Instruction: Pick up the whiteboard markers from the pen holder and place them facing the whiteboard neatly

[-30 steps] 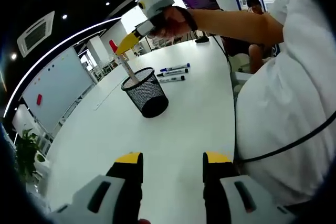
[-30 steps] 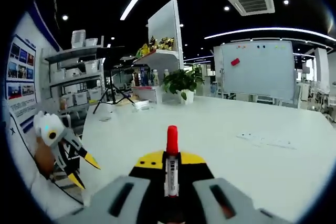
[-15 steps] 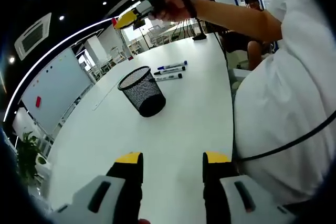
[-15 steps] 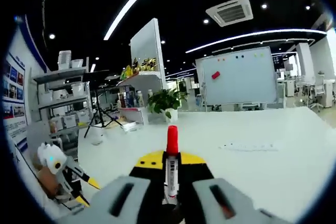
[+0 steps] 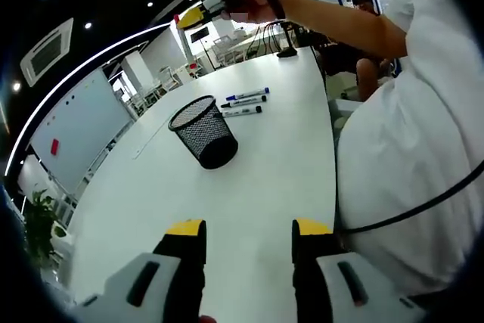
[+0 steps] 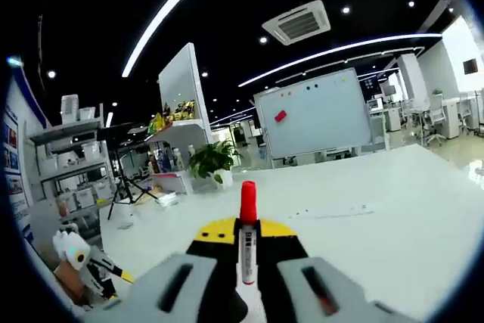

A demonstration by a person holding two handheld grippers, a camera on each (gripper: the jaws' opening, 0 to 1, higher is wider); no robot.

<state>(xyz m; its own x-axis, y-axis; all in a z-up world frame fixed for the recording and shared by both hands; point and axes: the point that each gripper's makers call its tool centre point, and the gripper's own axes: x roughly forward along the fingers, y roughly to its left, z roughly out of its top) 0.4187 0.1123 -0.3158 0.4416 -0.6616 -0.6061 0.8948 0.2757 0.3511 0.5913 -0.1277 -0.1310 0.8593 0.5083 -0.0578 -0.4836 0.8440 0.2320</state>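
Right tool [image 6: 243, 243] grips the red-capped marker [image 6: 247, 225] high in the air, the row of markers [image 5: 246, 104] mid-frame on the desk [image 5: 257, 179] below; left tool [image 5: 248, 251] hangs released

In the left gripper view, the pen holder [image 5: 202, 132] stands on the table [image 5: 249, 179] ahead of the left claw [image 5: 249, 234], slightly to its left. Three markers [image 5: 243, 104] lie side by side on the table just beyond the holder. The whiteboard [image 5: 79, 126] stands far left of the claw, past the table's edge. In the right gripper view, a marker [image 6: 247, 225] sits between the right claw's [image 6: 247, 238] jaws, pointing forward over the table.
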